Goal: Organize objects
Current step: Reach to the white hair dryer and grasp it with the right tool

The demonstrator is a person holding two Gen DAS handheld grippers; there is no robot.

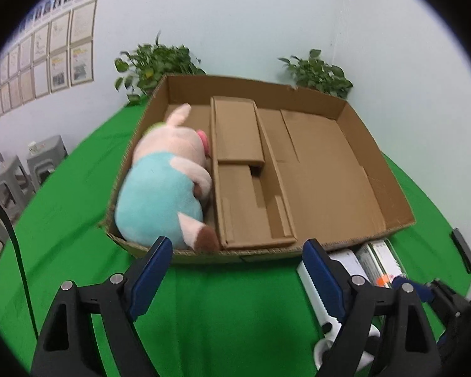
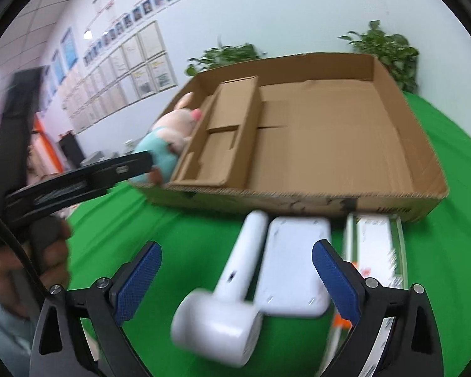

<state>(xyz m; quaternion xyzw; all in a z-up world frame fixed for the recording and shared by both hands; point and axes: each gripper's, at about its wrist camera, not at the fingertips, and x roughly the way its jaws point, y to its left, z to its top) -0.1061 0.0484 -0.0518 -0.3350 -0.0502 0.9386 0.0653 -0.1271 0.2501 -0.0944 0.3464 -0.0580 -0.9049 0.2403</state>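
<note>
While jaws gape, hairdryer (image 2: pixel 232 286) between, unheld

Office: framed wall notices (image 1: pixel 62 53), stools (image 1: pixel 44 160)

Black grippers (image 1: pixel 234 256) — blue pads (image 2: pixel 336 278)

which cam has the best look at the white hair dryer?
Right wrist: the whole hair dryer lies on the green cloth ahead of its open jaws. Left wrist shows only part of it, behind a finger.
</note>
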